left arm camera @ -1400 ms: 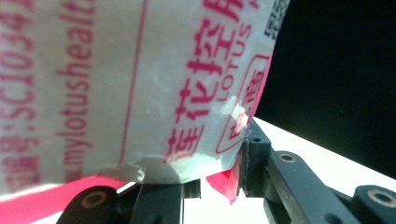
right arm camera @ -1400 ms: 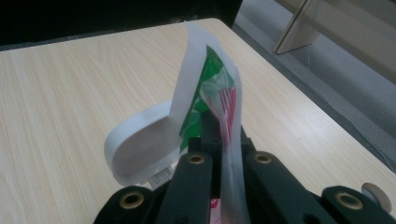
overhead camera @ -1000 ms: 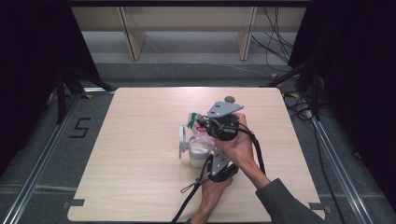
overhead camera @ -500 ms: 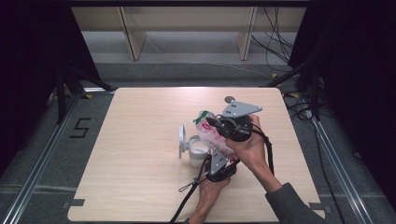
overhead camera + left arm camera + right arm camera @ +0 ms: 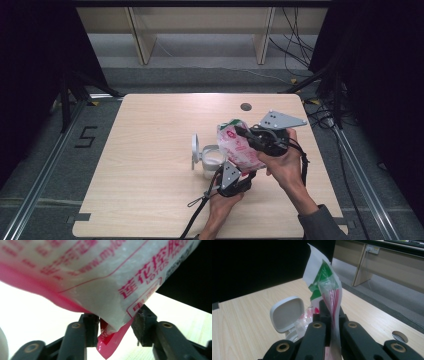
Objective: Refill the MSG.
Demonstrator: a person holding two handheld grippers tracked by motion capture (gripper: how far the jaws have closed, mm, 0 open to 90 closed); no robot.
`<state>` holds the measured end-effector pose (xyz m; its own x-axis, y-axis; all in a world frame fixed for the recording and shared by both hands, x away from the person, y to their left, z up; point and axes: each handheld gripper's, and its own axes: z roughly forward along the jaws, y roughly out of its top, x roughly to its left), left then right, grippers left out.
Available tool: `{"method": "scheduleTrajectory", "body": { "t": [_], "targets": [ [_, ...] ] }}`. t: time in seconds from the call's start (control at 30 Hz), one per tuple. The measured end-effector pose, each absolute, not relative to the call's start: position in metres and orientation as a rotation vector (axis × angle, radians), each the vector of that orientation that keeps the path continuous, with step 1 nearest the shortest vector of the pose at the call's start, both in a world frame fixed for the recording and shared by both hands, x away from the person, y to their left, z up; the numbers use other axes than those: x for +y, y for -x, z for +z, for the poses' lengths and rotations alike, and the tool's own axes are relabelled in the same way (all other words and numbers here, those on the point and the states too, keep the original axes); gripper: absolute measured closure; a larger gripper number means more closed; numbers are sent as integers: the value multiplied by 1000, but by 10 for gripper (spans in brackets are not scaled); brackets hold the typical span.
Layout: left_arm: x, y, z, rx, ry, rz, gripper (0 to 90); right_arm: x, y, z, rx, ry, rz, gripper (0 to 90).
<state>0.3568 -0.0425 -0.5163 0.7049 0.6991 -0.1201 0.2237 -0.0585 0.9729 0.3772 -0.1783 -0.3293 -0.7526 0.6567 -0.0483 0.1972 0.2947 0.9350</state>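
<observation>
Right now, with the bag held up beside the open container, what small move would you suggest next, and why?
Probably draw the left tool clear of the bag: its jaws have just been opening and only loosely flank the bag's bottom corner, while the right tool clamps the top edge and carries it beside the container.

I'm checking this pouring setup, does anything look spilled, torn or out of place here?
Nothing looks spilled. The pink and white bag hangs beside the white container, whose lid stands flipped open. The right claw pinches its top edge. The left claw has just been opening; the bag's bottom corner sits loose between its jaws. The table shows no spill.
</observation>
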Motion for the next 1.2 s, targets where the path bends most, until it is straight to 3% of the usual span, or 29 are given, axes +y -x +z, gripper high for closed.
{"method": "scheduleTrajectory", "body": {
  "t": [0.17,0.27,0.4,1.2],
  "targets": [
    [-39,-353,-514,747,-1643,507,469,-189,-375,-333,2119,-788,1519,900],
    [-35,-349,-513,757,-1656,441,409,-198,-372,-340,2114,-845,1564,900],
    [-28,-342,-513,777,-1675,455,353,-202,-368,-343,2099,-816,1589,900],
    [9,-318,-508,808,-1664,430,299,-226,-368,-389,2088,-908,1586,900]
  ]
}}
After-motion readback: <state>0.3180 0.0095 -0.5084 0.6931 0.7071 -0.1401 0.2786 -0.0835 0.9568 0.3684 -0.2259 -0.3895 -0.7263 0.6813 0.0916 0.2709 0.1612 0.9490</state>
